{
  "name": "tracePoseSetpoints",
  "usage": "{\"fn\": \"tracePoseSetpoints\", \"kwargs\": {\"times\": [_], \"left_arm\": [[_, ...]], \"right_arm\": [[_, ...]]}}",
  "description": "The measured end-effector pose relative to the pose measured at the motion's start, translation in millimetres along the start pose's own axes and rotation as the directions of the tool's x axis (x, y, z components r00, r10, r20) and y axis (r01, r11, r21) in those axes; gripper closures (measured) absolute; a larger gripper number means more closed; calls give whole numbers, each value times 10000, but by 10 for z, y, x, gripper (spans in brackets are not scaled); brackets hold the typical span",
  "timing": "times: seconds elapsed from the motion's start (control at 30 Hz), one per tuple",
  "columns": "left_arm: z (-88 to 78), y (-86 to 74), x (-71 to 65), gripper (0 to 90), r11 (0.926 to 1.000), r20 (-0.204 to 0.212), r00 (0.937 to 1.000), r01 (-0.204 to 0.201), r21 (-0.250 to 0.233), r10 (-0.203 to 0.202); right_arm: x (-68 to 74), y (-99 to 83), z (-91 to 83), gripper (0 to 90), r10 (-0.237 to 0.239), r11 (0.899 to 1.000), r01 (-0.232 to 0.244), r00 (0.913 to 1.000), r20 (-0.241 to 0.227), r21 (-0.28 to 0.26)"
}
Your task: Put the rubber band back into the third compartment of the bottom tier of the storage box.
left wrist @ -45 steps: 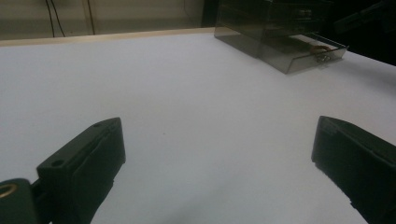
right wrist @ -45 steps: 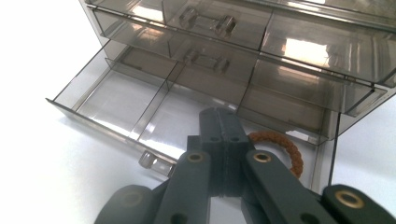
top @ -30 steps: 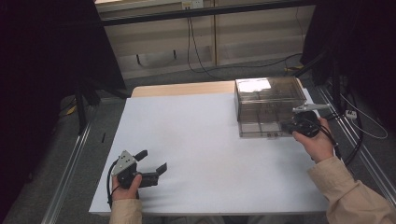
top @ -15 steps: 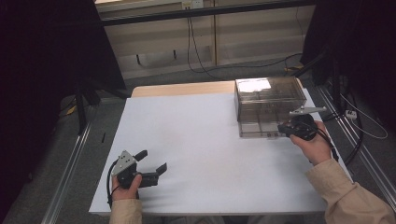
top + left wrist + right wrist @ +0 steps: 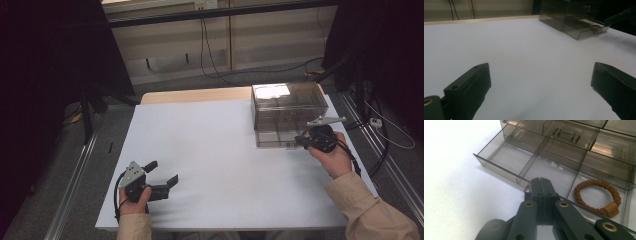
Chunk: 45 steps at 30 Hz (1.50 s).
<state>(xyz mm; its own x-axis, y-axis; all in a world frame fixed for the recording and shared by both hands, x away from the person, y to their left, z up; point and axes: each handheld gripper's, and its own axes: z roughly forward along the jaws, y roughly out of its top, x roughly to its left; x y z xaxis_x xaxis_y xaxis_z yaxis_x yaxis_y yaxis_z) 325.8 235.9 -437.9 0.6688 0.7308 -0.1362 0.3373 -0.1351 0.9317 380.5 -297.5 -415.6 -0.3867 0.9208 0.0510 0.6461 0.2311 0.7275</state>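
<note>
Right tool (image 5: 540, 185) shut tight on the handle of the open drawer (image 5: 506, 171), brown hair tie (image 5: 598, 196) in the drawer just beside it, left tool (image 5: 162, 175) wide open, resting on the white counter (image 5: 220, 145)

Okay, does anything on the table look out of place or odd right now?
Nothing looks spilled or damaged. The smoky clear plastic drawer box has its bottom drawer pulled out, with the shut right tool at its front edge. A brown braided bracelet lies neatly in one compartment. The open left tool rests apart on the white table.
</note>
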Motion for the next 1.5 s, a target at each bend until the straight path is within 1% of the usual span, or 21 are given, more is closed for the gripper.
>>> {"fn": "tracePoseSetpoints", "kwargs": {"times": [0.3, 0.47, 0.8, 0.9, 1.2, 1.5], "left_arm": [[3, 1, -2, 28, 10000, -7, 10000, -21, 5, 21], [7, -1, -4, 28, 10000, 0, 10000, 8, 18, -8], [6, -1, -1, 28, 10000, -2, 10000, -1, 49, 1], [8, -1, 1, 28, 10000, -19, 10000, -18, 41, 18], [4, -2, -3, 28, 10000, -18, 10000, -3, 44, 3], [5, -1, -1, 28, 10000, -7, 10000, -12, 50, 13]], "right_arm": [[11, -69, 71, 900, 6, 10000, -6, 10000, -2, 73], [27, -75, 137, 900, -88, 9998, 88, 10000, 18, 152], [59, -92, 250, 900, -36, 9995, 35, 10000, 22, 323], [60, -86, 254, 900, 26, 9996, -25, 10000, -33, 297], [51, -92, 251, 900, -57, 9994, 57, 10000, 11, 328], [29, -81, 263, 900, 81, 9998, -83, 9999, 86, 182]]}}
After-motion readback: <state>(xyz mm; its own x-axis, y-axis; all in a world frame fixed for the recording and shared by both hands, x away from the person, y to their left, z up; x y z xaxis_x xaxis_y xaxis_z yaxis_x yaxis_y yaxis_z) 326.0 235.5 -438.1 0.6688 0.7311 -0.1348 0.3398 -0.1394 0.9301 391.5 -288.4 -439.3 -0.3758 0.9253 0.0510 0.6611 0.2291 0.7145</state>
